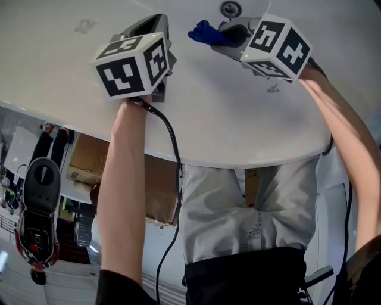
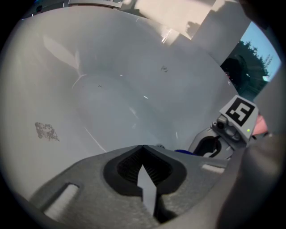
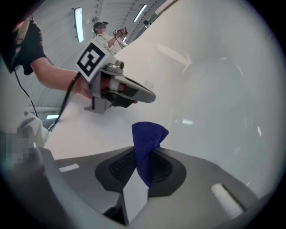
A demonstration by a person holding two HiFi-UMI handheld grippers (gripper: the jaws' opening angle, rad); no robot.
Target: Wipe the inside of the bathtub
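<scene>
Both grippers reach over the rim into the white bathtub (image 1: 208, 119). My right gripper (image 1: 229, 33) is shut on a blue cloth (image 1: 205, 33), which hangs just above the tub's inner surface near the drain. In the right gripper view the cloth (image 3: 147, 138) sticks up, pinched between the shut jaws of the right gripper (image 3: 145, 150). My left gripper (image 1: 152, 22) hovers to the left of the cloth, apart from it. In its own view the left gripper (image 2: 143, 147) is shut with nothing in it, above the smooth tub wall (image 2: 111, 89).
A round metal drain (image 1: 230, 9) sits at the far end of the tub. A grey scuff mark (image 1: 84, 26) shows on the wall at the left. Outside the rim stand a cardboard box (image 1: 89, 161) and a red and black machine (image 1: 38, 220).
</scene>
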